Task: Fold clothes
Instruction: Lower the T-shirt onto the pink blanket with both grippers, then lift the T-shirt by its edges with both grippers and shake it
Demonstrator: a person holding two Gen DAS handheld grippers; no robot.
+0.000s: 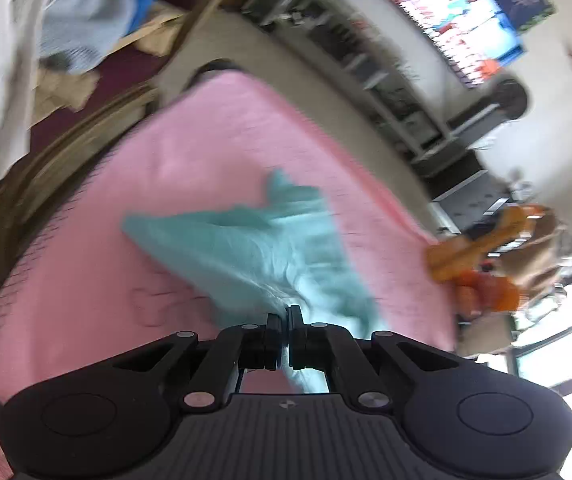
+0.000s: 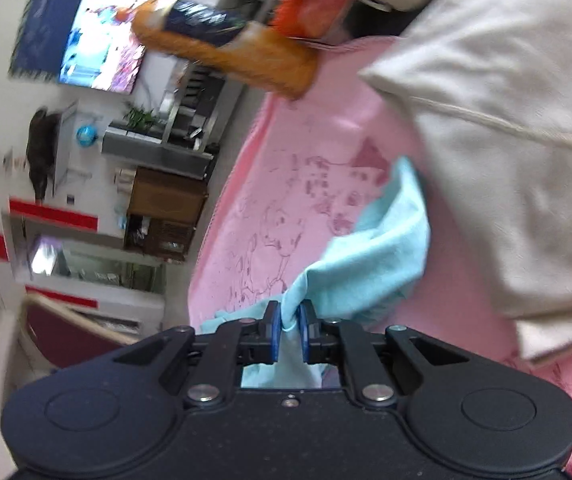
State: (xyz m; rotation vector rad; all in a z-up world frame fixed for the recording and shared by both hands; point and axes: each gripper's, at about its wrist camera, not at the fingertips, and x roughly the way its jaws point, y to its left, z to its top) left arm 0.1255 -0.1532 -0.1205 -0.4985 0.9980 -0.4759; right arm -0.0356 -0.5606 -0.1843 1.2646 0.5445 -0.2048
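A light teal garment (image 1: 253, 248) lies stretched and crumpled across a pink blanket (image 1: 189, 152). My left gripper (image 1: 285, 314) is shut on one edge of it, with the cloth pinched between the black pads. In the right wrview the same teal garment (image 2: 374, 264) bunches up toward a cream cushion. My right gripper (image 2: 290, 318) is shut on a gathered fold of the cloth between its blue pads. The view from both cameras is blurred.
A cream cushion (image 2: 506, 140) lies on the pink blanket (image 2: 286, 200) to the right. An orange plush toy (image 2: 229, 52) sits at the blanket's far edge, also visible as the plush toy (image 1: 474, 252). White and pale blue clothes (image 1: 45, 28) are heaped beyond a wooden frame.
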